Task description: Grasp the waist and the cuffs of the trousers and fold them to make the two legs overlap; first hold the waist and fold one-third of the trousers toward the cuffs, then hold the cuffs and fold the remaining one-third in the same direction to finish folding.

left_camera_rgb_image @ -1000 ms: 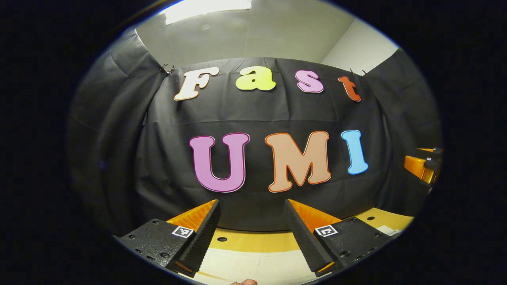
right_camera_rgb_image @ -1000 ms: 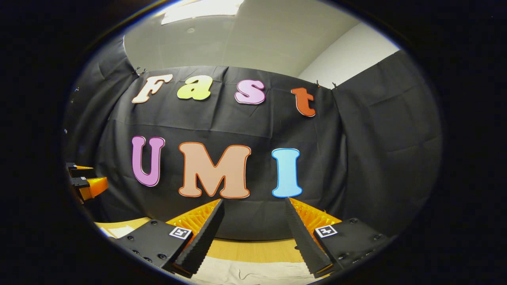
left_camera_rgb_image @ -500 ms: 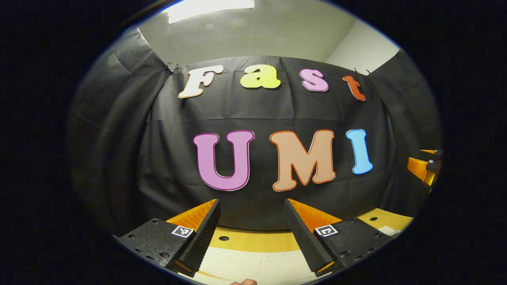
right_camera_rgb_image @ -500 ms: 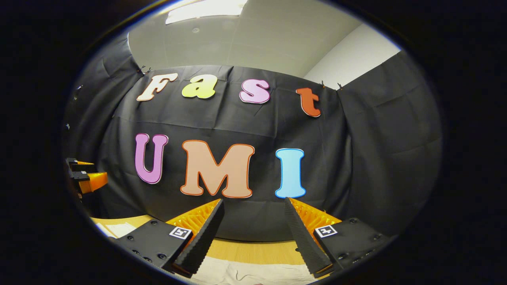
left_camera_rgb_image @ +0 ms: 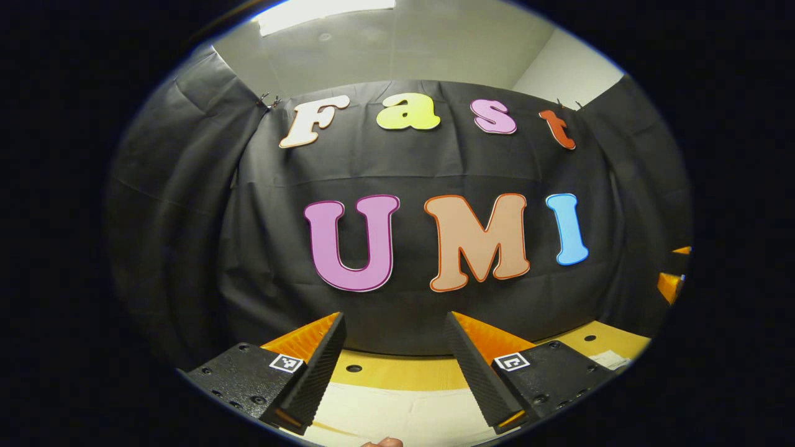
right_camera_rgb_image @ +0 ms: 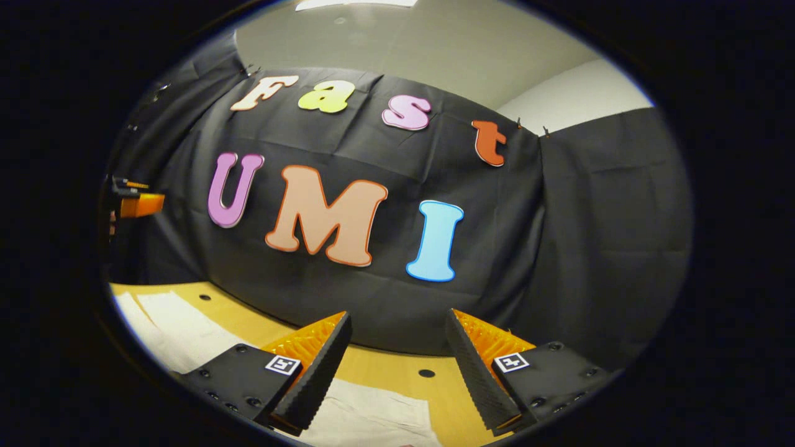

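In the left gripper view, my left claw (left_camera_rgb_image: 392,329) is wide open with nothing between its two fingers. It hangs above the table (left_camera_rgb_image: 404,375), which is yellow wood with small round holes. Under the claw lie the pale trousers (left_camera_rgb_image: 404,413), flat on the table, and their far edge stops short of the black cloth wall (left_camera_rgb_image: 186,217). A strip of bare table runs between that edge and the wall. At the far right rim I see a bit of the right claw (left_camera_rgb_image: 669,282), well apart from mine. A bit of a hand (left_camera_rgb_image: 382,442) peeks in at the very bottom. Above the cloth is a pale ceiling with a light (left_camera_rgb_image: 323,7)

In the right gripper view, my right claw (right_camera_rgb_image: 397,329) is also wide open and holds nothing. The view is tilted. The trousers (right_camera_rgb_image: 366,416) lie under it, and more pale cloth spreads to the left on the table (right_camera_rgb_image: 385,366). Bare table lies ahead up to the wall (right_camera_rgb_image: 608,217). The left claw (right_camera_rgb_image: 133,202) shows far off at the left edge
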`<state>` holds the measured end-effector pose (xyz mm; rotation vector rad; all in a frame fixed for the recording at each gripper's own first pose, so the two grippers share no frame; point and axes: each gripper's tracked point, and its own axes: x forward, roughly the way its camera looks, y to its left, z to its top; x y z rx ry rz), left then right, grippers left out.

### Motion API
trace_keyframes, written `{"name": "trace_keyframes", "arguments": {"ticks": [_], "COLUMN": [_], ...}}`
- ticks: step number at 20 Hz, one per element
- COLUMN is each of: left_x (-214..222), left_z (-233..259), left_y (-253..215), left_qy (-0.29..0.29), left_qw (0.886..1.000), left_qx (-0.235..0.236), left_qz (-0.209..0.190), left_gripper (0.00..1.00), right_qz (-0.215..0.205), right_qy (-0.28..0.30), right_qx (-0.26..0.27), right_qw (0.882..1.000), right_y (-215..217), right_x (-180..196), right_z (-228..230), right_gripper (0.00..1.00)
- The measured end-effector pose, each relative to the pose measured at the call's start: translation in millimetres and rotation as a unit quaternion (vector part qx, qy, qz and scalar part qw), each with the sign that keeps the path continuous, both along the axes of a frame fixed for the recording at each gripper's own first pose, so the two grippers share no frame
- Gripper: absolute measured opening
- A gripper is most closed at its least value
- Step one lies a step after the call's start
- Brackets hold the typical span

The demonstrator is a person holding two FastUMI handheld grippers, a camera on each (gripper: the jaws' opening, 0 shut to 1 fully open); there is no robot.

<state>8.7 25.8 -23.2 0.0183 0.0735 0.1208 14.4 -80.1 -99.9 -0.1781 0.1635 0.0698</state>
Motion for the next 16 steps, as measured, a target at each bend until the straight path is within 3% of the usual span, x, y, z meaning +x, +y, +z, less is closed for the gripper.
{"name": "trace_keyframes", "arguments": {"ticks": [7,10,16], "left_x": [-1.4,-4.0,-9.9], "left_z": [-3.1,-7.6,-14.2], "left_y": [-11.2,-12.6,-12.8], "left_qy": [0.002,0.008,0.016], "left_qw": [1.000,1.000,1.000], "left_qx": [0.006,0.003,0.007], "left_qz": [0.003,0.008,0.017], "left_gripper": [0.95,0.95,0.95], "right_qz": [0.031,0.042,0.093], "right_qy": [0.056,0.068,0.123], "right_qx": [-0.110,-0.176,-0.239], "right_qw": [0.992,0.981,0.959], "right_y": [-39.9,-58.7,-71.9], "right_x": [-36.3,-49.4,-88.5], "right_z": [-56.0,-77.7,-136.1], "right_gripper": [0.97,0.98,0.97]}}
